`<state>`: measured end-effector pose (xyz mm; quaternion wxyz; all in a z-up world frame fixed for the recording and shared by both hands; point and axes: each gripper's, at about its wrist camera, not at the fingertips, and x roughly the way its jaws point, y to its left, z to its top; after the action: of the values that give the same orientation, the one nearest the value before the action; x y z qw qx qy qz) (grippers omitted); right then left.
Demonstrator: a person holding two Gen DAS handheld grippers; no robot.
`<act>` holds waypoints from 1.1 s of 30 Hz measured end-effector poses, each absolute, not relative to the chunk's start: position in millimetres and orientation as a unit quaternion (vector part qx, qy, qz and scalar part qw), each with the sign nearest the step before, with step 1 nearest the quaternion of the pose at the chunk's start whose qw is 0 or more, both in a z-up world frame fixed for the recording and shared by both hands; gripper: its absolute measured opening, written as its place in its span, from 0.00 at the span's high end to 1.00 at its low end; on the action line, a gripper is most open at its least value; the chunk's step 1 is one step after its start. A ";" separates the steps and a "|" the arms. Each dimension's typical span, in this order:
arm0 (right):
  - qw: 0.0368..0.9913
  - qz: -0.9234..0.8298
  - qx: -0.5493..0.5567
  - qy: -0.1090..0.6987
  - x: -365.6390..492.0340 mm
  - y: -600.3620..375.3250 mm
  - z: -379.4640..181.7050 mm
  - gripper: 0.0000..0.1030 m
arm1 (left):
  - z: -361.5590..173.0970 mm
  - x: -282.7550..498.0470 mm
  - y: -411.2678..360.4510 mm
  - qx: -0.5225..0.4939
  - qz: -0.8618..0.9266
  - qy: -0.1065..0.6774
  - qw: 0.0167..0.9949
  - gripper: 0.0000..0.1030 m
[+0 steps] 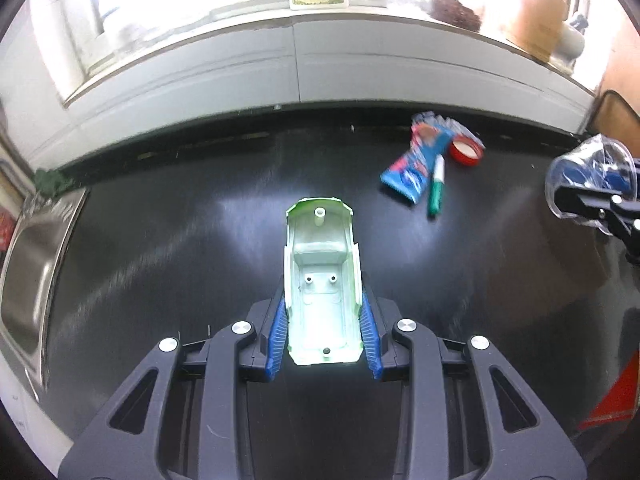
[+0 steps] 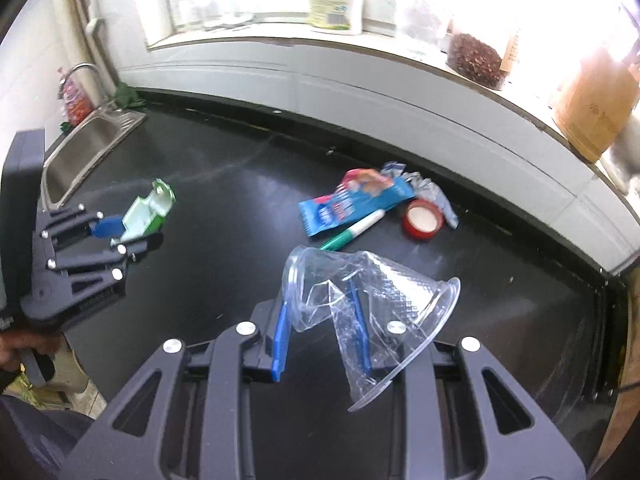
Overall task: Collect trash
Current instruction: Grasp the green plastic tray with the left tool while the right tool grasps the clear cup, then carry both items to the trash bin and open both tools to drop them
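My left gripper (image 1: pixel 322 300) is shut on a pale green plastic toy car shell (image 1: pixel 320 276), held above the black counter (image 1: pixel 160 240); it also shows in the right wrist view (image 2: pixel 146 212). My right gripper (image 2: pixel 320 316) is shut on crushed clear plastic cups (image 2: pixel 360 296), also seen at the right edge of the left wrist view (image 1: pixel 588 184). On the counter lie a blue snack wrapper (image 2: pixel 352 204), a green marker (image 2: pixel 352 234) and a red tape roll (image 2: pixel 422 220), grouped near the back wall.
A steel sink (image 2: pixel 88 144) with a tap sits at the counter's left end. A window ledge (image 2: pixel 360 56) behind holds a bottle (image 2: pixel 334 0), a jar (image 2: pixel 476 56) and a wooden block (image 2: pixel 596 108). The white backsplash bounds the counter's far edge.
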<state>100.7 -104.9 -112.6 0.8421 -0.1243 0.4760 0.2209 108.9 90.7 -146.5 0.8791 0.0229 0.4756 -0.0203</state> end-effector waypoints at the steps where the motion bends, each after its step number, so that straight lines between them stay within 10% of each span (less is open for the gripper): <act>1: 0.843 0.222 -0.126 0.474 95.0 -103.0 -111.4 0.74 | -145.4 100.3 92.8 0.019 -0.020 0.477 0.878 0.69; 15: 0.836 0.283 -0.154 0.444 48.1 -47.8 -86.5 0.73 | -120.9 21.6 132.5 -0.005 0.031 0.450 0.892 0.69; 33: 0.618 0.600 -0.269 0.430 -135.7 275.8 -121.9 0.73 | -170.7 -241.5 342.7 -0.183 0.345 0.457 0.800 0.69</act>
<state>-135.7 275.8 -121.9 0.6184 -0.2690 0.4298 0.6003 -241.5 342.7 -170.7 0.7996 -0.1828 0.4566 0.3445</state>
